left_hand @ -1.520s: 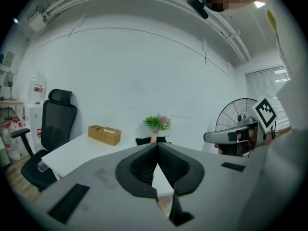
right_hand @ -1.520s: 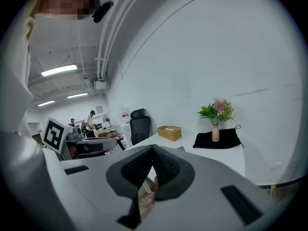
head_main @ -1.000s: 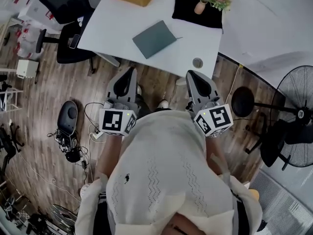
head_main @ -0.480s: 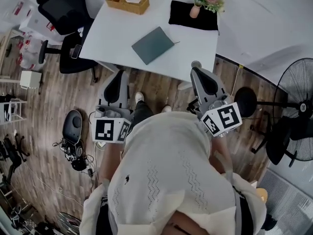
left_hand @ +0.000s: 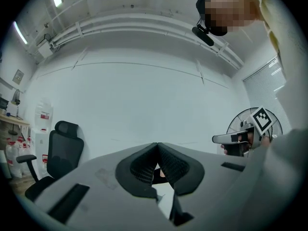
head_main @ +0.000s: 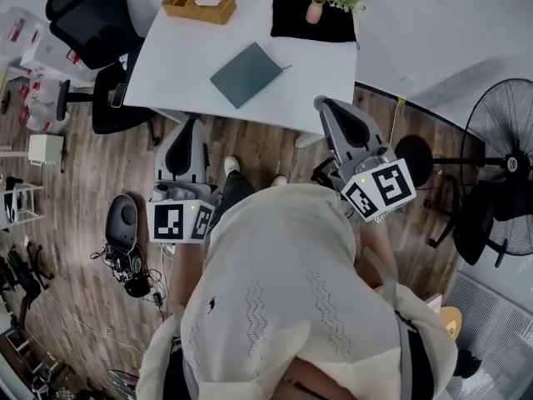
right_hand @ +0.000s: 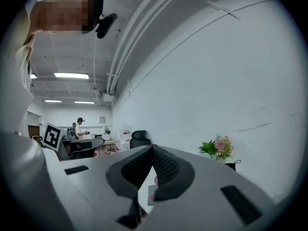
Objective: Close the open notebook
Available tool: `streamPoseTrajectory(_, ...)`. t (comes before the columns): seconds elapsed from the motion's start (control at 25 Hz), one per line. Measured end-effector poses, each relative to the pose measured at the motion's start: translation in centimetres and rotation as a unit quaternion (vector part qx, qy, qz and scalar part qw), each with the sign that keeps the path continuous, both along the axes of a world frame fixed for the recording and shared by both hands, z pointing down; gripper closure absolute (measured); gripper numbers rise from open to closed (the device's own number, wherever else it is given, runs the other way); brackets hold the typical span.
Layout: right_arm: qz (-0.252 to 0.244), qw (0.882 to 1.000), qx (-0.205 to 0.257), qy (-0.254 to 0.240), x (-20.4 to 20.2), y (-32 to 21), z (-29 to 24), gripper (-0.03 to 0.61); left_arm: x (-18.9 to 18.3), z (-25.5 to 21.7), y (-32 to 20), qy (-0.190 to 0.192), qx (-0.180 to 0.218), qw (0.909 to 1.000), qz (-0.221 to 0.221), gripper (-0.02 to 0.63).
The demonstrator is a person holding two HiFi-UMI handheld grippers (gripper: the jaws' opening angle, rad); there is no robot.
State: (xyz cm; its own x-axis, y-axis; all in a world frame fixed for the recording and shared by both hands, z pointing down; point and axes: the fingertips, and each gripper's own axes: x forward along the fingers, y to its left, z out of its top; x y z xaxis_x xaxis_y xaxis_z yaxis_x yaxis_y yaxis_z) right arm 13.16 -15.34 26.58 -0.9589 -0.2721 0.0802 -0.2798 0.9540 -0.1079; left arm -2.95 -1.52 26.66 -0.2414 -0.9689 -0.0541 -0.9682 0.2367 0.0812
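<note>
Both our grippers hang above the wooden floor, short of the white table. The left gripper and right gripper have jaws pressed together, empty. Our grey-green notebook lies shut on the table.

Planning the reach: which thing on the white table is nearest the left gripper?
The closed dark green notebook, lying flat toward the table's near edge; the wooden tray and the flower vase on black cloth sit farther back.
</note>
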Motion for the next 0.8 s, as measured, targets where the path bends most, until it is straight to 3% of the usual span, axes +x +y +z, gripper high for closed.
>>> streamPoseTrajectory(0.8, -0.002, 1.0, 0.003, 0.013, -0.4, 0.2, 0.8, 0.578, 0.8, 1.6, -0.3, 0.015, -0.008, 0.9998, 0.014, 0.601)
